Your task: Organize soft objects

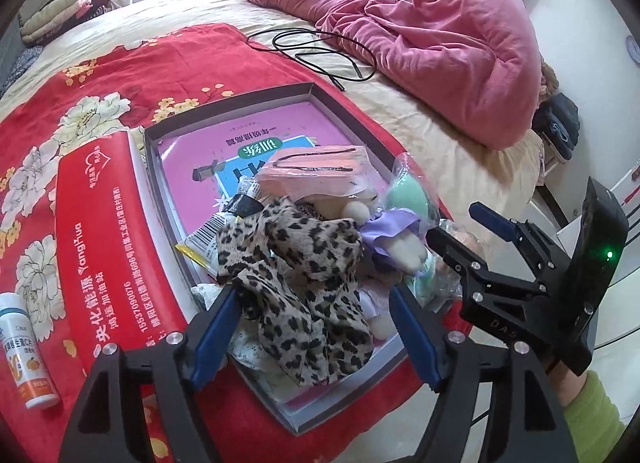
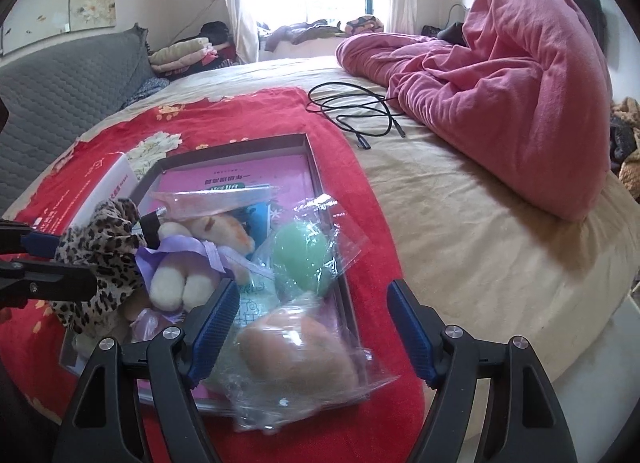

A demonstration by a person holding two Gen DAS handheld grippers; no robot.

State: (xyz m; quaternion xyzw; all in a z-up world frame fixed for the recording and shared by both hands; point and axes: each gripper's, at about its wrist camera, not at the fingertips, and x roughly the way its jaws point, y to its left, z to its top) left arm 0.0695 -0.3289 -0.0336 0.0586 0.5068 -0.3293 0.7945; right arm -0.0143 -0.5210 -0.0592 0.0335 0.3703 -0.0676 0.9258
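Nearest the left wrist camera, the left gripper (image 1: 312, 327) stands with its blue-padded jaws spread wide on either side of a leopard-print cloth (image 1: 296, 275); the pads sit at the cloth's edges without pressing it. The cloth is thin, tan with black and brown spots, crumpled into loose folds and heaped at the near end of a shallow grey box (image 1: 236, 97).

The box lies on a red floral blanket (image 1: 132, 63) spread over the bed, with a pink booklet (image 1: 192, 151) flat on its bottom. Piled beside the cloth are a cream plush toy (image 2: 180, 279) wrapped in lilac fabric, a peach-coloured packet (image 1: 316, 171), and clear plastic bags holding a green egg-shaped sponge (image 2: 304, 255) and an orange one (image 2: 296, 347).

The right gripper (image 2: 312, 335) is also wide open, holding nothing; its left finger is over the box and its right finger is over the bed, with the bagged orange sponge lying under and between them.

A red carton (image 1: 100, 247) lies just left of the box, and a small white bottle (image 1: 28, 351) lies further left. A black cable (image 2: 360, 111) and a rumpled pink quilt (image 2: 520, 75) lie farther up the bed.
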